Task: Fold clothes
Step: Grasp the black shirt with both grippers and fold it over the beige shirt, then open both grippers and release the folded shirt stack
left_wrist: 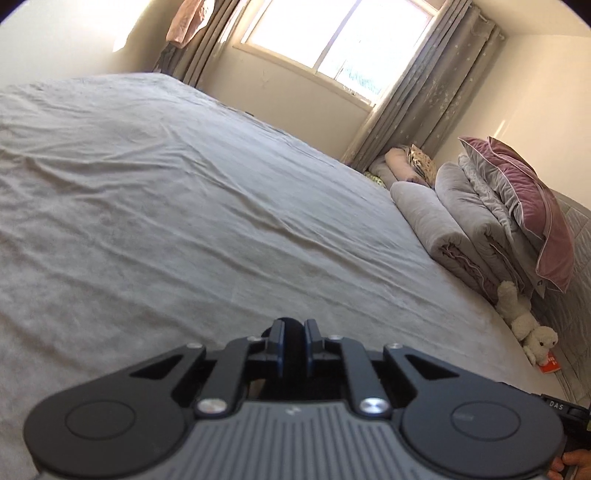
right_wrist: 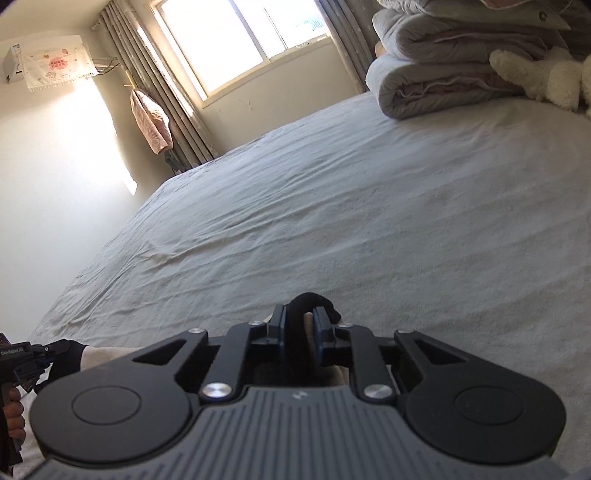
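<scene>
My left gripper [left_wrist: 294, 328] is shut on a fold of black cloth [left_wrist: 293, 334] that bulges between its fingers, low over the grey bed sheet [left_wrist: 184, 184]. My right gripper [right_wrist: 300, 317] is likewise shut on black cloth [right_wrist: 314, 299], which loops up over its fingertips; a pale strip shows beside it. Most of the garment hangs below both grippers, out of sight. In the right wrist view the left gripper [right_wrist: 22, 360] appears at the far left edge with dark and pale cloth by it, held by a hand [right_wrist: 14, 410].
Folded grey quilts [left_wrist: 454, 221] and a pink pillow [left_wrist: 532, 206] are stacked at the bed's head, with a white plush toy [left_wrist: 528, 325] beside them. A window [left_wrist: 332, 33] with grey curtains [left_wrist: 424, 99] faces the bed. A pink garment [right_wrist: 151, 122] hangs by the curtain.
</scene>
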A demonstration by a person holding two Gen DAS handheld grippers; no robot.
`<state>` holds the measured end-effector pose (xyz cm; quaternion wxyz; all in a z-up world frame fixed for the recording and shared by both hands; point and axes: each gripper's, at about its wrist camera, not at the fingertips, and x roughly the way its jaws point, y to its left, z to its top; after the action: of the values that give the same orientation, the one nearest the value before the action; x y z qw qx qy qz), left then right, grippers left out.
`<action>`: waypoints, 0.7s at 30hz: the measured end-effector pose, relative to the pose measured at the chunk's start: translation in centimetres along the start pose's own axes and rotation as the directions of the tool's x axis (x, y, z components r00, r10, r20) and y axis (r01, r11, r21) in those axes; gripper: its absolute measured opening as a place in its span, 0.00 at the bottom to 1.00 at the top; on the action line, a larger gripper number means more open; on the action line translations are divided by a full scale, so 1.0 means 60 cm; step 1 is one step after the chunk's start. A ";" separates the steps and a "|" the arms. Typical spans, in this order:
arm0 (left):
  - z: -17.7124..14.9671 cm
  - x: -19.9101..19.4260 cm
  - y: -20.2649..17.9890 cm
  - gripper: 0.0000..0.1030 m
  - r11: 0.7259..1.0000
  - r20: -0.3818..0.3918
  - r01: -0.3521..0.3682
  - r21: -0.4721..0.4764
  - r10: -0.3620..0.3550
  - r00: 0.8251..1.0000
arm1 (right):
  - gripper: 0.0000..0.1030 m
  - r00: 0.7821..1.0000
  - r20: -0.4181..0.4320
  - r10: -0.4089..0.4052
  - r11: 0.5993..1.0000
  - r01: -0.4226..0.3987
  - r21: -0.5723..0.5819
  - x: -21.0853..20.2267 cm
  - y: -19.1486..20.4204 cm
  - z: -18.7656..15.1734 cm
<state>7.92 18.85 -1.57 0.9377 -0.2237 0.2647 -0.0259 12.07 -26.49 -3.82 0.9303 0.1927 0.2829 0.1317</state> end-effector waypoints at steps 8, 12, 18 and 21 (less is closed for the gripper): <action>-0.030 0.031 0.006 0.14 0.994 0.033 -0.093 0.063 0.091 0.995 | 0.16 0.992 0.023 -0.124 0.979 0.126 -0.157 0.031 0.019 -0.040; -0.019 -0.003 -0.021 0.23 0.985 0.073 -0.141 0.096 0.134 0.988 | 0.23 0.986 0.066 -0.151 0.974 0.160 -0.160 0.006 0.035 -0.028; -0.039 -0.043 -0.078 0.24 0.969 0.048 -0.073 0.235 0.064 0.997 | 0.27 0.996 0.029 -0.084 0.958 0.089 -0.273 -0.009 0.106 -0.047; -0.070 -0.023 -0.094 0.24 0.942 -0.029 -0.073 0.327 0.087 0.996 | 0.27 0.999 -0.011 -0.039 0.943 0.033 -0.331 -0.013 0.144 -0.060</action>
<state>4.99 12.31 -1.62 0.9561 -0.0545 0.2858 -0.0358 8.20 -18.07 -2.46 0.9492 0.0276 0.2683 0.1619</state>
